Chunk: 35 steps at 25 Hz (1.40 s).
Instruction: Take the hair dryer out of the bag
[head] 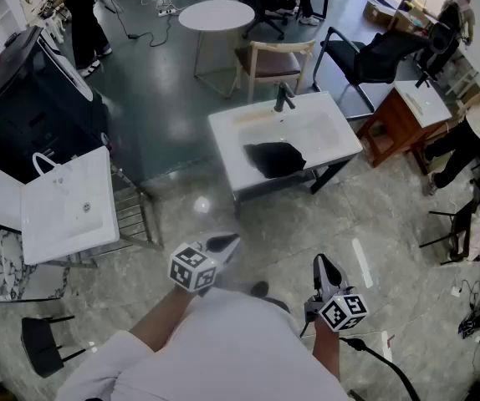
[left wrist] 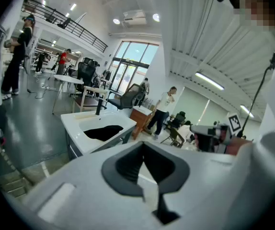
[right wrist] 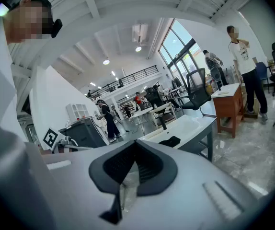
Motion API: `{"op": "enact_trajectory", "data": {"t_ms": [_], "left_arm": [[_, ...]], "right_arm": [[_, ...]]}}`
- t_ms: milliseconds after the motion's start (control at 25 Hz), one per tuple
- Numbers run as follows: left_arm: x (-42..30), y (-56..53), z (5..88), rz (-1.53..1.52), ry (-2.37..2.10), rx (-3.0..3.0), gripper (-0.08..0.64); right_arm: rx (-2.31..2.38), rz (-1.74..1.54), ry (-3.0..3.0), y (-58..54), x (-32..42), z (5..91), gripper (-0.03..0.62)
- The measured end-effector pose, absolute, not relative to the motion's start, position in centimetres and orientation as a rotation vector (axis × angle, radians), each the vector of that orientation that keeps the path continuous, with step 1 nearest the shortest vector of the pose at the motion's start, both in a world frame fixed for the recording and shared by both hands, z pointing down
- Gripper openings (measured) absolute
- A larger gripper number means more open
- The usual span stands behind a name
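A black bag (head: 275, 158) lies in the basin of a white sink unit (head: 307, 128) some way ahead across the floor; the bag (left wrist: 103, 132) also shows in the left gripper view, and the bag (right wrist: 170, 141) in the right gripper view. The hair dryer is hidden. My left gripper (head: 226, 244) is held close to my body, shut and empty. My right gripper (head: 324, 267) is beside it, also shut with nothing in it. Both are well short of the sink unit.
A second white sink unit (head: 68, 207) stands at the left with a black cabinet (head: 31, 107) behind it. Beyond the bag are a chair (head: 272, 63), a round white table (head: 217, 15), an office chair (head: 374, 57) and a wooden cabinet (head: 403, 115). People stand at the edges.
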<state>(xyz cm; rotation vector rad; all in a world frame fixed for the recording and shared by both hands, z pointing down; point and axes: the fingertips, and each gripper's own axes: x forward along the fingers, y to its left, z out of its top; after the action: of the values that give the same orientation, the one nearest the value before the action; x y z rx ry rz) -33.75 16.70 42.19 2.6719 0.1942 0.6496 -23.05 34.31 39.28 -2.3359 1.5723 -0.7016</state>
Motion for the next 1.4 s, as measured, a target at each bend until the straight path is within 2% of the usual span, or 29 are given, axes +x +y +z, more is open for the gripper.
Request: {"op": "enact_trajectory", "data": {"t_ms": [760, 1400], "left_arm": [[-33.4, 18.1, 42.8, 0.670, 0.184, 2.676, 0.000], [-30.1, 23.9, 44.2, 0.648, 0.003, 2.699, 0.000]], "right_arm": [[-2.300, -0.716, 1.628, 35.0, -23.0, 39.7, 0.005], [-2.342, -0.745, 1.742, 42.3, -17.6, 41.5, 0.005]]}}
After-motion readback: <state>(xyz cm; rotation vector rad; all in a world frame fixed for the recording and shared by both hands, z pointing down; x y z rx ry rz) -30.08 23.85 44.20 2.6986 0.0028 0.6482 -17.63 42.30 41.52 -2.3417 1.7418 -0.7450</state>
